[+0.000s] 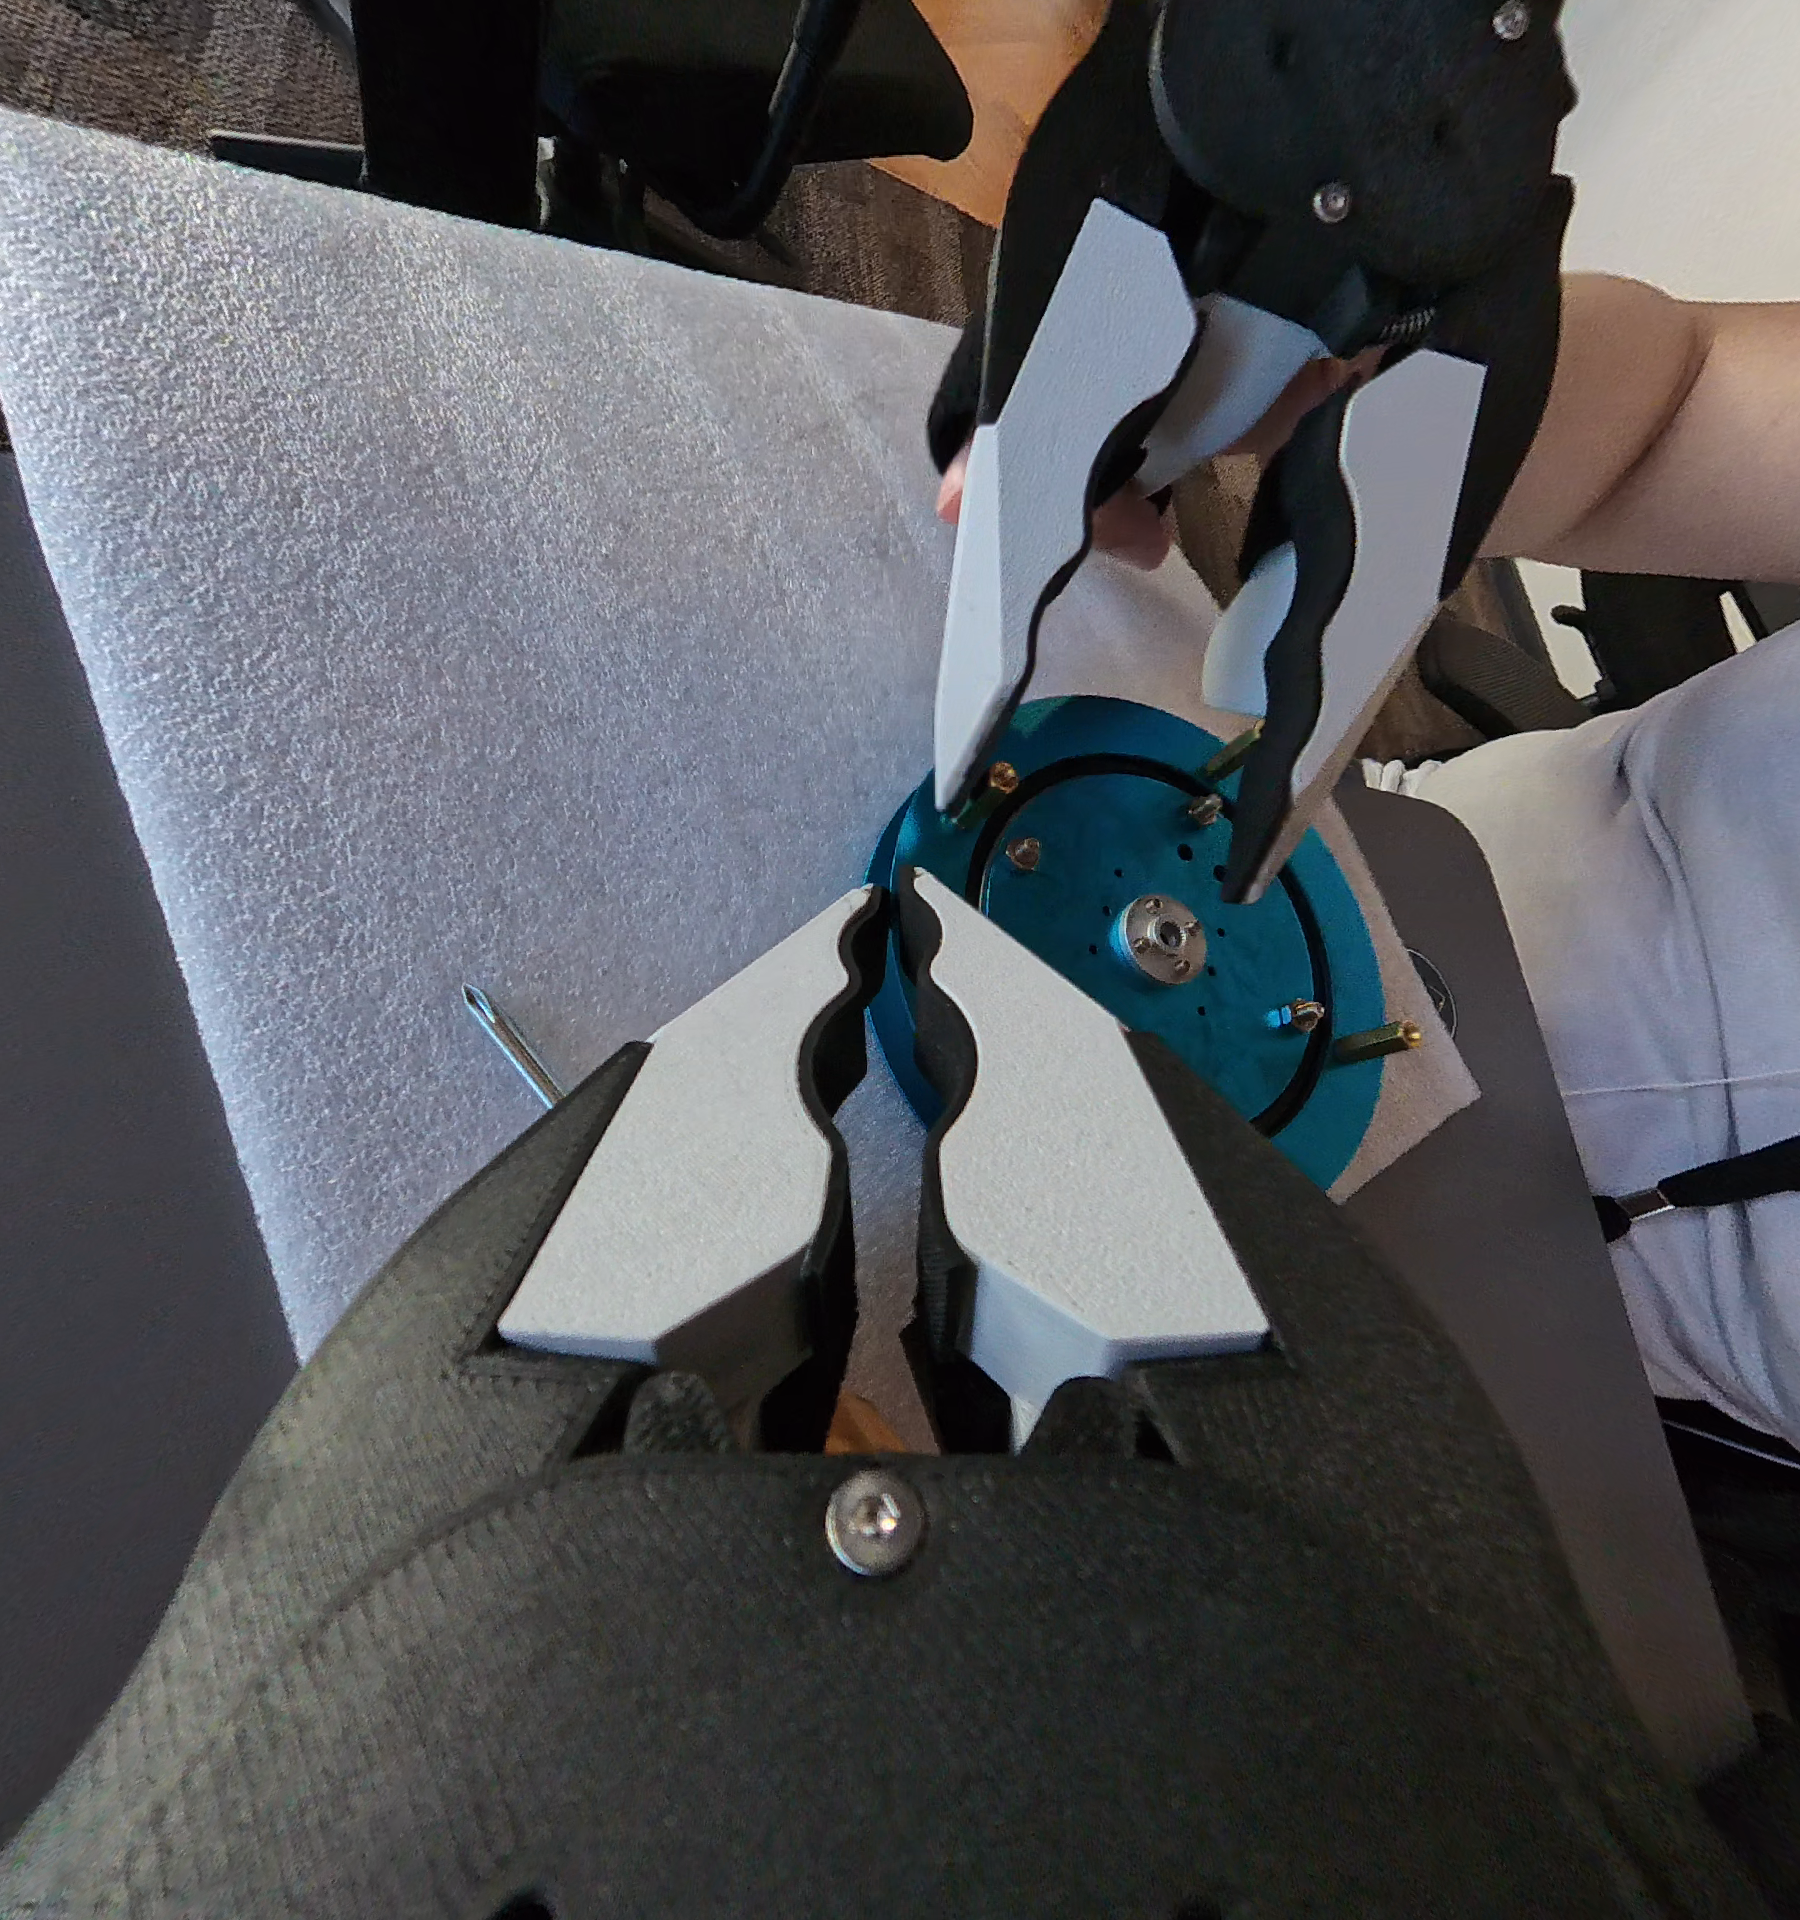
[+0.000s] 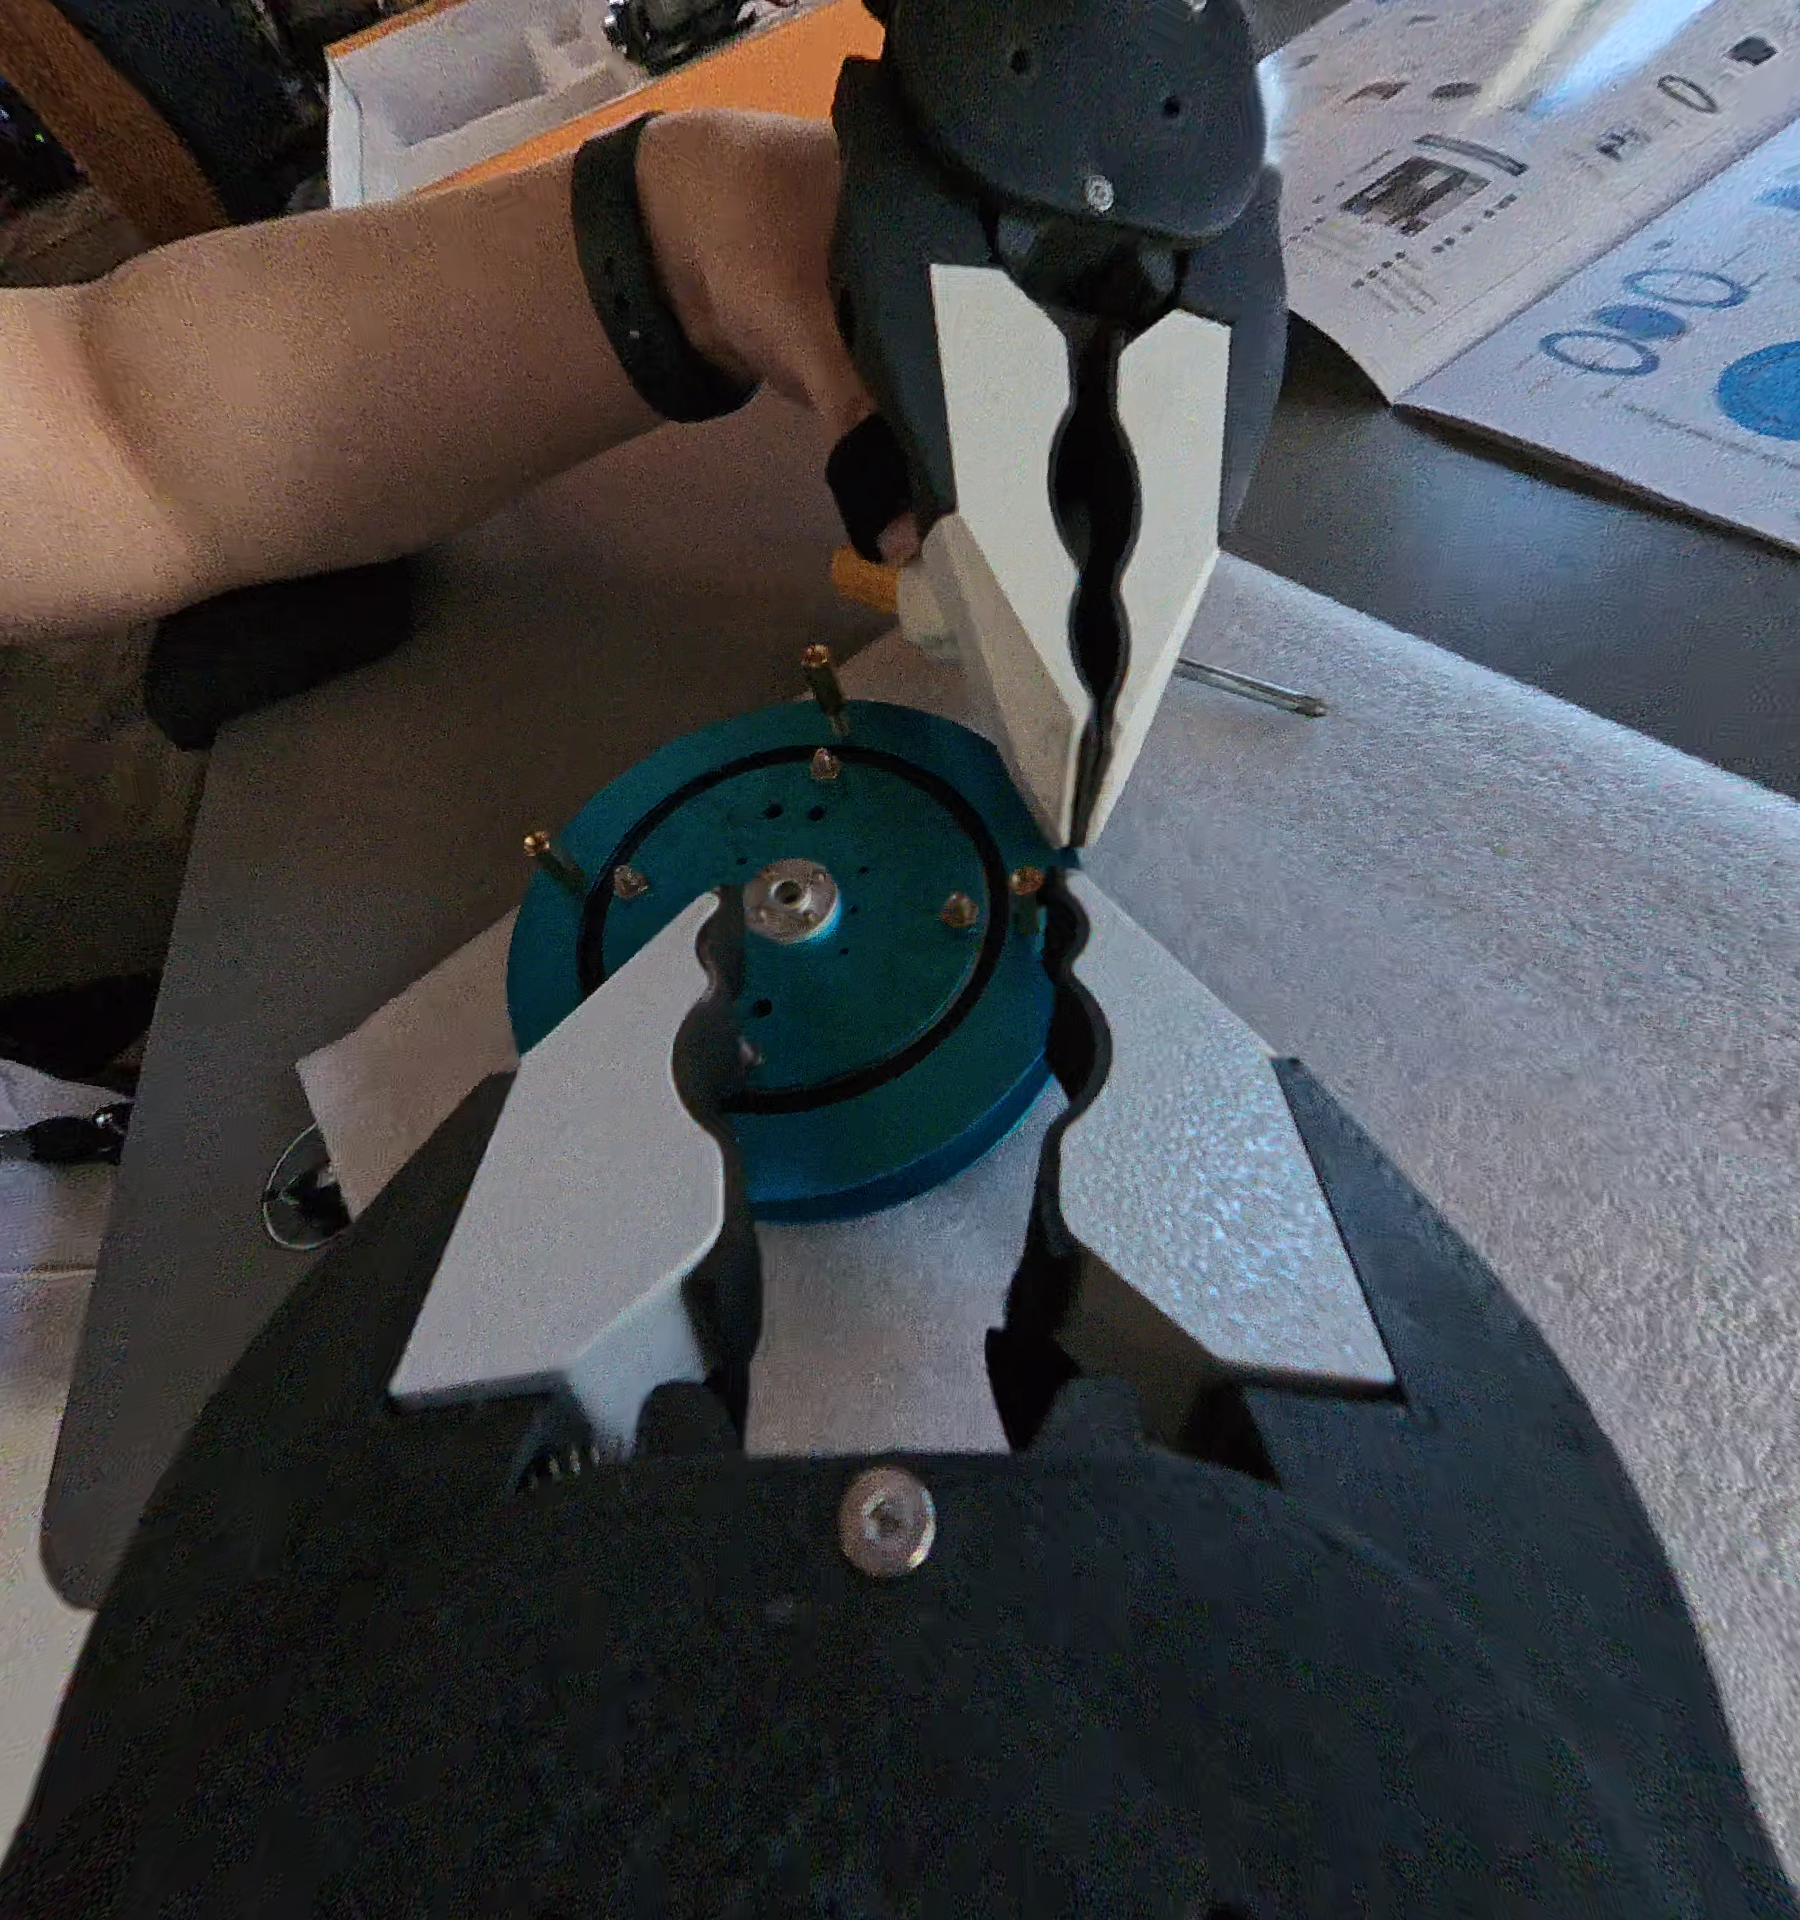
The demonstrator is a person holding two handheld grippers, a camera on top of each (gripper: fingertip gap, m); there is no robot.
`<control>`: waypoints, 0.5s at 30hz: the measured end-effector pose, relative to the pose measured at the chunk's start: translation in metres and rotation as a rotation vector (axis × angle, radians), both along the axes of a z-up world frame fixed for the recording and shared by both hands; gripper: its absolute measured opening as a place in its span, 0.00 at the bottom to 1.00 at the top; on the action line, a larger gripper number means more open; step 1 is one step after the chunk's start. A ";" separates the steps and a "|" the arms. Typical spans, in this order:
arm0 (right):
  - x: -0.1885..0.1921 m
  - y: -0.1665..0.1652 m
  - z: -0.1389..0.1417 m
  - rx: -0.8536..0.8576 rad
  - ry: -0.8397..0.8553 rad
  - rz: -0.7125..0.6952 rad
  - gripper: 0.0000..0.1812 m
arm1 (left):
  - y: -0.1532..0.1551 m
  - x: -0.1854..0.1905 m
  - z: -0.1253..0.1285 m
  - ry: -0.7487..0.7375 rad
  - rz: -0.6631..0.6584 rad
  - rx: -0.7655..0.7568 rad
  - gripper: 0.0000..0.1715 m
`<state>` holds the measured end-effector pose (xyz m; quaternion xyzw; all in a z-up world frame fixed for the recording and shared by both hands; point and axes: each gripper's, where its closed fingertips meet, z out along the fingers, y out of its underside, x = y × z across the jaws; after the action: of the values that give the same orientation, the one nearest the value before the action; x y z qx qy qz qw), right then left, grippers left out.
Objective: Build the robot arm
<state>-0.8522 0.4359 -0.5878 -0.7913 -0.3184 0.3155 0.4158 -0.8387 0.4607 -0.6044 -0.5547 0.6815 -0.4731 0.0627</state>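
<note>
A blue metal disc with a black ring groove, a silver hub and several brass standoffs lies on a white foam sheet. My left gripper is shut, with its tips against the disc's near rim. It also shows in the right wrist view, coming down onto the rim. My right gripper is open over the disc. One finger is near the hub. The other is at the rim, beside a brass standoff. It holds nothing.
A thin metal shaft lies on the foam beside the disc. The foam rests on a dark grey table. A printed sheet lies farther back. A person's forearms and white clothing are close to the disc. Left and right tips are no more than a few centimetres apart. Between my left fingertips and the thin metal shaft there is roughly 7 centimetres. It turns up in the left wrist view as well.
</note>
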 end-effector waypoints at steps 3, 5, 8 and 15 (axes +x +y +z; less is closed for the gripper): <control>0.006 -0.013 0.001 0.007 -0.015 -0.016 0.30 | -0.001 0.001 0.001 -0.003 -0.001 0.010 0.00; 0.007 -0.019 0.006 0.006 0.016 -0.008 0.21 | 0.001 0.001 -0.001 0.003 0.001 0.025 0.00; 0.016 0.002 0.011 0.036 0.022 -0.100 0.28 | 0.001 0.001 -0.001 0.000 0.004 0.013 0.00; 0.007 -0.011 0.006 -0.007 -0.001 -0.056 0.27 | 0.000 0.002 0.001 -0.004 -0.002 0.015 0.00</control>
<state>-0.8448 0.4251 -0.5817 -0.8015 -0.2951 0.3043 0.4217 -0.8369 0.4607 -0.6035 -0.5526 0.6855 -0.4693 0.0678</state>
